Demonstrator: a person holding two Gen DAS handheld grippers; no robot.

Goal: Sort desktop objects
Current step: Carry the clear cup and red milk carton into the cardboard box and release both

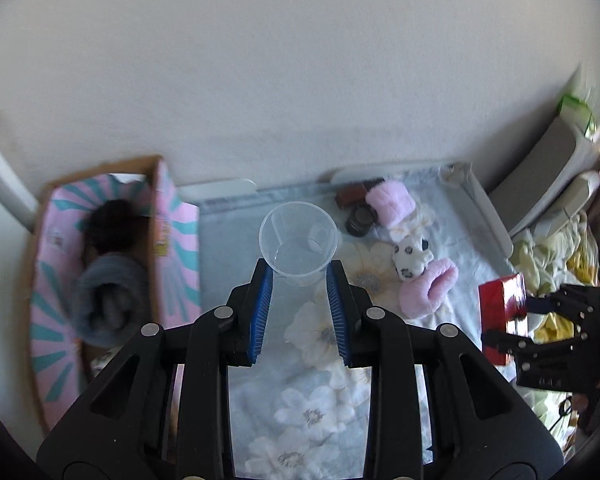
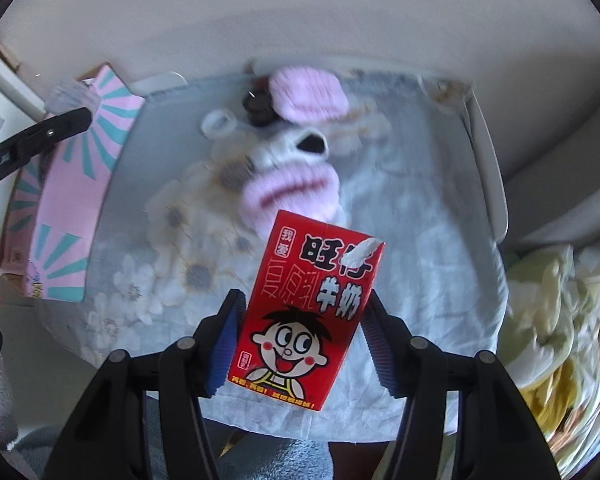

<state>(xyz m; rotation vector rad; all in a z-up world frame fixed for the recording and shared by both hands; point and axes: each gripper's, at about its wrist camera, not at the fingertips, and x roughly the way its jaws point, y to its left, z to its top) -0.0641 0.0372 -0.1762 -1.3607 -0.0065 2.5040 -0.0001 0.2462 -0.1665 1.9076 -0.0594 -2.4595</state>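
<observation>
My left gripper (image 1: 299, 276) is shut on a clear plastic cup (image 1: 299, 236) and holds it above the floral cloth (image 1: 316, 412). My right gripper (image 2: 304, 320) is shut on a red milk carton (image 2: 306, 320) with a cartoon face, held above the cloth's near edge. The carton also shows in the left wrist view (image 1: 502, 312) at the right, in the right gripper (image 1: 516, 320). Pink fluffy slippers (image 1: 428, 288) (image 2: 296, 192), a spotted plush toy (image 1: 412, 258) and dark small items (image 1: 358, 220) lie at the back of the table.
An open cardboard box (image 1: 176, 248) with pink and teal flaps stands at the left, with dark and grey cloth items (image 1: 104, 296) inside. It also shows in the right wrist view (image 2: 72, 200). Crumpled yellow-white bedding (image 2: 552, 320) lies to the right. A white wall is behind.
</observation>
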